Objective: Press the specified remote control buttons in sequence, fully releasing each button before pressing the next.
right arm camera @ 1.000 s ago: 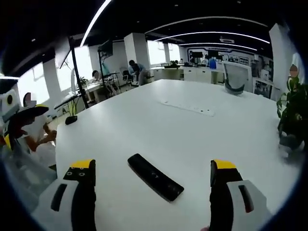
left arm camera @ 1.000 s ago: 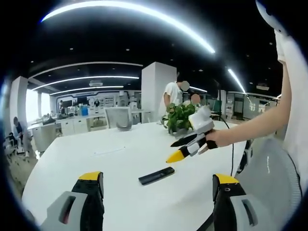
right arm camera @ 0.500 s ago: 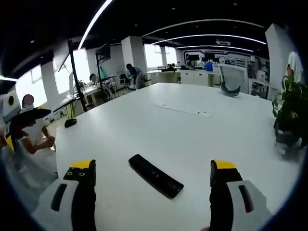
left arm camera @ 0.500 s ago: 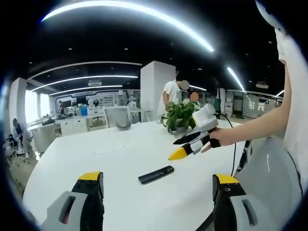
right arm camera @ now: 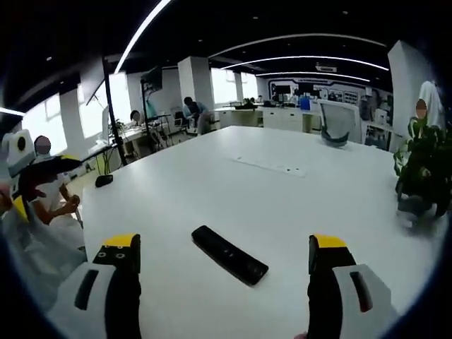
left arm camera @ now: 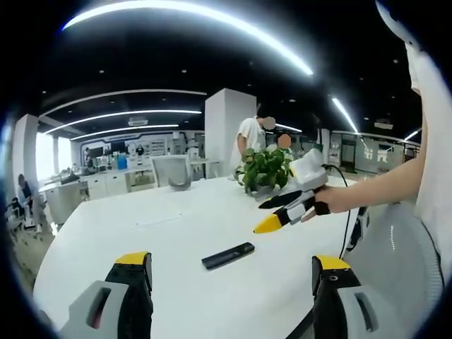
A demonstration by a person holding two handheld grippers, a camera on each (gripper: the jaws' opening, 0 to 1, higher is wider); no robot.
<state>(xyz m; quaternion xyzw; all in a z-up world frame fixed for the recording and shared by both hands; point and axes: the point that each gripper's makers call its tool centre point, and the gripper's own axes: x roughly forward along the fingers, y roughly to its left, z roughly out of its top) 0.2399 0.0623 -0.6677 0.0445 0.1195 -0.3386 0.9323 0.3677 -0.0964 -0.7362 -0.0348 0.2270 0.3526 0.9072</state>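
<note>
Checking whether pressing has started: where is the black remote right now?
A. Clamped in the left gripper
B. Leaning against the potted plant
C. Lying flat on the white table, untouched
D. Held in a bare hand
C: the remote lies flat on the white table, between and beyond the right gripper's open jaws, nothing touching it.

No text, label, brand, number or sign can be read in either view. The slim black rectangular remote control (left arm camera: 227, 256) (right arm camera: 229, 254) lying on the white bench (left arm camera: 176, 233) (right arm camera: 282, 205) shows no legible button markings; its face is too small and dark to make out. The far wall displays at the back of the office are too blurred to read.
</note>
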